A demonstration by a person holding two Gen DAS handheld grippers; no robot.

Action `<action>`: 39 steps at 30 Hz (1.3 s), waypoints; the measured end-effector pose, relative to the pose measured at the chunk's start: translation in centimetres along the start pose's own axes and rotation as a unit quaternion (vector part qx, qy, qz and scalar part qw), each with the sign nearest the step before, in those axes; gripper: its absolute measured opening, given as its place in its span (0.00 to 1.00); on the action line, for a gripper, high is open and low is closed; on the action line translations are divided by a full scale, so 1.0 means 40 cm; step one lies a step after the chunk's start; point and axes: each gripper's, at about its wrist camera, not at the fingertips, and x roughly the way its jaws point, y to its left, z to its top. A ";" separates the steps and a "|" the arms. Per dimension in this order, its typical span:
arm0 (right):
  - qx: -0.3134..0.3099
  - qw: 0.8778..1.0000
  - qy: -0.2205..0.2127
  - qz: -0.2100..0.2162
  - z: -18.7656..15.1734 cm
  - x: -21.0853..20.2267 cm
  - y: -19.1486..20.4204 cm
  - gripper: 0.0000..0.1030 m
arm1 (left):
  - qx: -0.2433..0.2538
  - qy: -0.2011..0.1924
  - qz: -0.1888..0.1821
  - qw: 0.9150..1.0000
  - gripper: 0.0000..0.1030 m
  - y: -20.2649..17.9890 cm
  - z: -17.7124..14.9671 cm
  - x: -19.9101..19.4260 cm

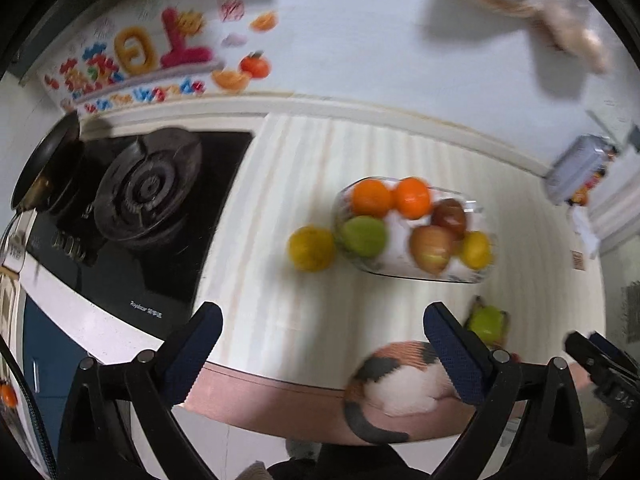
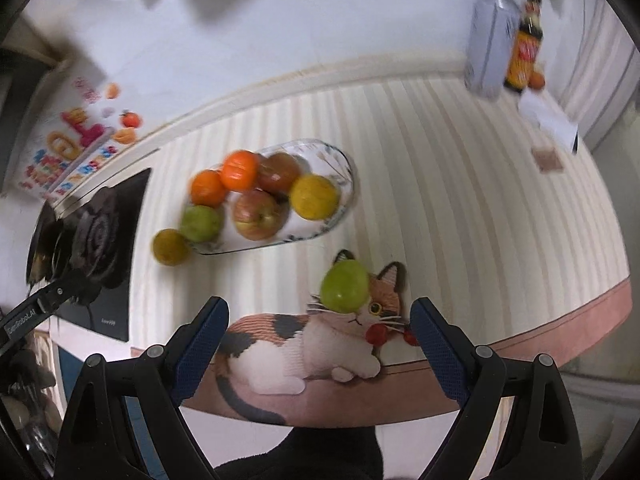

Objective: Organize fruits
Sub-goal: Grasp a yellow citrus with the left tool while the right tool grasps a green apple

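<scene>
Two fruits lie loose on the table (image 2: 460, 168): your open, empty right tongs (image 2: 320, 344) point at the green fruit (image 2: 345, 286) just ahead, while your open left tongs (image 1: 322, 344) face the farther yellow fruit (image 1: 311, 249) beside the bowl (image 1: 476, 272).

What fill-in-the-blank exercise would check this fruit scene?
1. The clear glass oval dish holds ____ round orange oranges.
2. The loose green apple rests on a printed ____ picture.
3. The loose yellow citrus fruit lies between the dish and the black gas ____.
4. Both hand-held grippers' jaws stand ____.

Missing words: two; cat; stove; open
</scene>
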 end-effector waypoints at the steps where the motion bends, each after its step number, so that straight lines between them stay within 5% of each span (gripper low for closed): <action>1: 0.009 1.000 0.009 -0.002 0.007 0.030 -0.016 0.92 | -0.002 0.008 0.005 1.000 1.00 0.008 0.007 0.022; 7: 0.054 0.997 0.059 -0.006 0.030 0.206 -0.092 0.92 | -0.007 0.057 0.044 0.997 1.00 0.052 0.056 0.181; 15: 0.054 0.992 0.110 0.005 0.039 0.377 -0.075 0.91 | -0.024 0.119 0.037 0.992 1.00 0.064 0.104 0.337; 26: 0.034 0.992 0.125 0.001 0.052 0.460 -0.028 0.76 | -0.094 0.189 -0.048 0.976 1.00 0.084 0.147 0.490; 28: 0.032 0.992 0.125 0.000 0.058 0.464 -0.021 0.72 | -0.097 0.180 -0.051 0.977 0.95 0.086 0.150 0.493; 31: 0.034 0.991 0.126 0.000 0.069 0.467 -0.021 0.70 | -0.101 0.177 -0.060 0.977 0.71 0.091 0.144 0.495; 39: 0.036 0.990 0.133 -0.007 0.089 0.482 -0.033 0.70 | -0.102 0.196 -0.089 0.971 0.70 0.092 0.141 0.539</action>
